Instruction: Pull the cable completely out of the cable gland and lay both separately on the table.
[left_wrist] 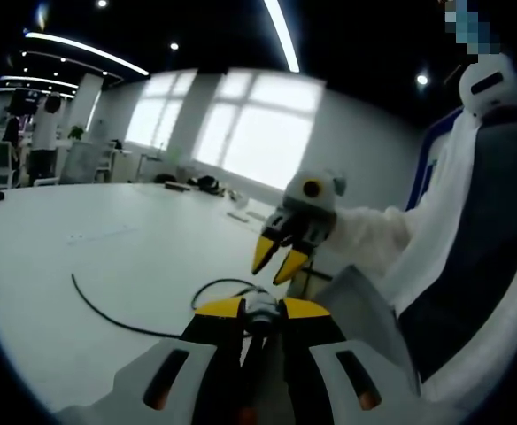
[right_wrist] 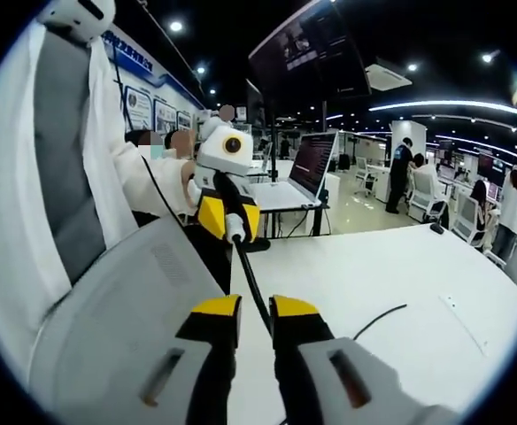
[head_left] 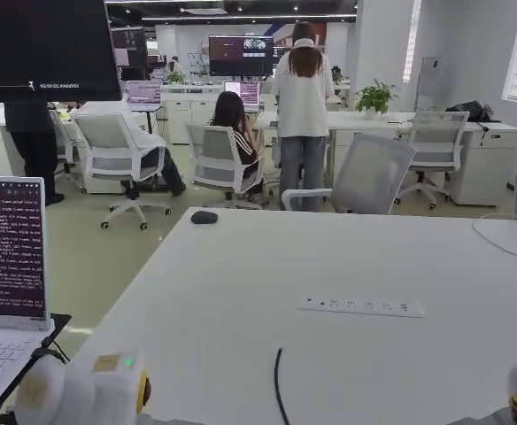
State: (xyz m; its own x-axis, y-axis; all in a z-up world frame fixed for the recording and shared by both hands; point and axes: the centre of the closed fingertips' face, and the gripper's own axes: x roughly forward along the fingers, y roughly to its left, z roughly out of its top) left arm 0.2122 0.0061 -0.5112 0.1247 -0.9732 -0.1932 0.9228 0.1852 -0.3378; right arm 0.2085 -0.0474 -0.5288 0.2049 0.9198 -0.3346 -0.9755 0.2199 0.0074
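In the left gripper view, my left gripper (left_wrist: pixel 260 308) is shut on a small white-grey cable gland (left_wrist: pixel 260 304) between its yellow tips. A thin black cable (left_wrist: pixel 108 314) runs from the gland and curves over the white table (left_wrist: pixel 81 257). In the right gripper view, the left gripper (right_wrist: pixel 230 228) holds the gland (right_wrist: pixel 235 234) above the table's near edge. From it the cable (right_wrist: pixel 251 283) drops between the parted yellow tips of my right gripper (right_wrist: pixel 256 308). The right gripper (left_wrist: pixel 274 259) hangs just beyond the gland, tips apart. The cable's free end (head_left: pixel 277 385) lies on the table.
A white power strip (head_left: pixel 360 307) lies mid-table, a dark mouse (head_left: pixel 204 217) at the far edge, a thin white wire (head_left: pixel 506 246) at the right. An open laptop (head_left: pixel 6 257) stands on a stand to the left. Office chairs and people fill the room beyond.
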